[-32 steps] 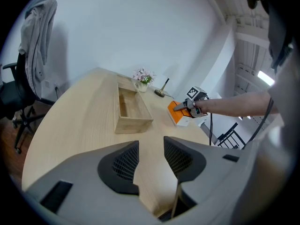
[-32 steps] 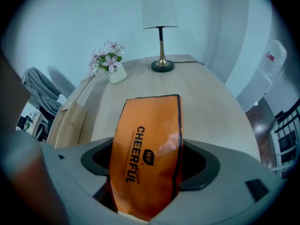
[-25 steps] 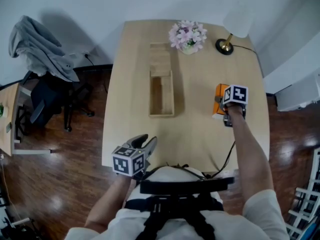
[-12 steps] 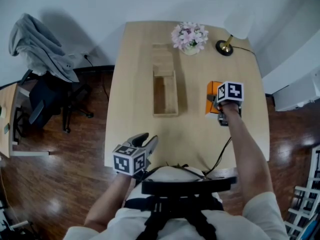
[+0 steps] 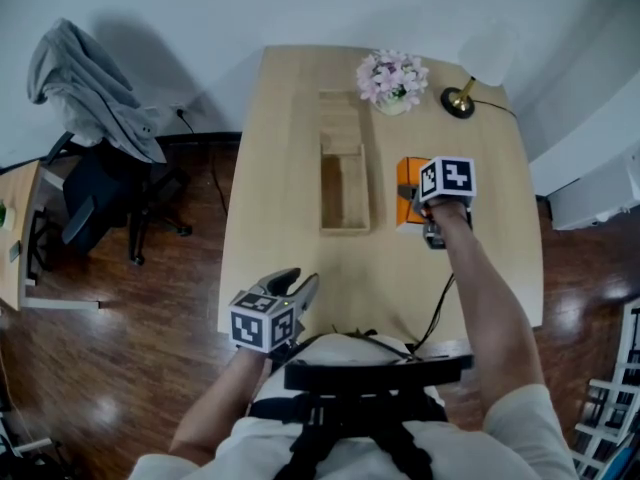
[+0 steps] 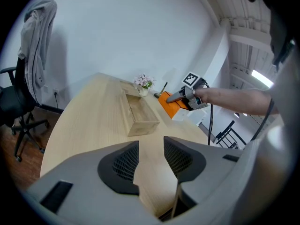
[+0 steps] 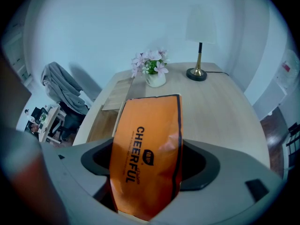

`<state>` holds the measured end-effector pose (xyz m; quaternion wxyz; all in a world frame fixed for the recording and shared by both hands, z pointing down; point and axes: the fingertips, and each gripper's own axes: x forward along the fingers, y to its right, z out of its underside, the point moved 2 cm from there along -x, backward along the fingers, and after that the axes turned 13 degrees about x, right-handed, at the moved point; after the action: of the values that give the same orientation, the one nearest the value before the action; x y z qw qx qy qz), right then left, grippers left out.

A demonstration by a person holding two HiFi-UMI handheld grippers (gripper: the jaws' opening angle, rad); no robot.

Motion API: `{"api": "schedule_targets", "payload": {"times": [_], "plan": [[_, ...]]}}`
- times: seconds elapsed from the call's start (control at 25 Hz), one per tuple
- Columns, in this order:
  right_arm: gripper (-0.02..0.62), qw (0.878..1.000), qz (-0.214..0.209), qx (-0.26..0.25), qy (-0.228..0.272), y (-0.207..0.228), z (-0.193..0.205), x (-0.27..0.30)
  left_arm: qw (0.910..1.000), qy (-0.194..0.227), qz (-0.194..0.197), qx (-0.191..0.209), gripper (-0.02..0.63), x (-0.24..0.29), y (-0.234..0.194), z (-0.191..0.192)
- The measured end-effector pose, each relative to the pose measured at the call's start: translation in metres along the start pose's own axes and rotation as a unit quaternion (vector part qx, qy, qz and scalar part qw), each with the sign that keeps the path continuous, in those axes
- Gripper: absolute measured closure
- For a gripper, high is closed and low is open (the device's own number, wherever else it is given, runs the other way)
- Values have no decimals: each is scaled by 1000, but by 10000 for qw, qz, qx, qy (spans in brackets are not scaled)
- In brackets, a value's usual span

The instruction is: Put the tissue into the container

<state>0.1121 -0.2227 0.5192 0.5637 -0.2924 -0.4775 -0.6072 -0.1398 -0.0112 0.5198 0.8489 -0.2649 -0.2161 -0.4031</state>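
On the one table [image 5: 290, 168] there is one long wooden container [image 5: 344, 193], one pot of pink flowers [image 5: 392, 78] at the far edge and one lamp [image 5: 470, 78] in the far right corner. There is one orange tissue pack [image 5: 406, 173]. To the left of the table stands one chair [image 5: 95, 193] with one grey garment [image 5: 90, 88] thrown over it.

There are two grippers. The right gripper [image 7: 149, 164] has its jaws spread wide and clamped on the two sides of the tissue pack, which stands up between them. The pack is just right of the container's open near half and seems lifted off the tabletop, though the head view does not make that sure. The left gripper [image 6: 151, 158] hangs at the near left edge of the table, its jaws a little apart with nothing between them.

Against a second ago, the right gripper and the pack have come left: then they were well to the right of the container, now they are just beside its right wall. The grip on the pack is the same. The left gripper stays at about the same spot, and the container, flowers and lamp have not been shifted.
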Motion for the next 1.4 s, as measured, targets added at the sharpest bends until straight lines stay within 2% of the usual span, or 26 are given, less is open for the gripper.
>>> {"api": "schedule_targets", "payload": {"times": [0.2,0.48,0.72,1.04,1.16,1.4], "plan": [[189,9995,-284,-103,38,-41,-2,5,10000,15,-24,-60,437,-7,-4,5],[189,9985,-435,-320,-70,-91,5,19,9998,0,-105,-179,437,-16,-14,15],[189,9976,-629,-273,-75,-125,9,36,9996,-2,-167,-243,437,-21,-23,19],[189,9965,-668,-509,17,-152,7,47,9984,-63,-270,-483,437,-27,-35,30],[189,9968,-544,-591,23,-154,6,52,9982,-69,-265,-536,437,-27,-36,32],[189,9982,-441,-417,-18,-155,11,64,9981,-80,-294,-541,437,-30,-41,36]]}}
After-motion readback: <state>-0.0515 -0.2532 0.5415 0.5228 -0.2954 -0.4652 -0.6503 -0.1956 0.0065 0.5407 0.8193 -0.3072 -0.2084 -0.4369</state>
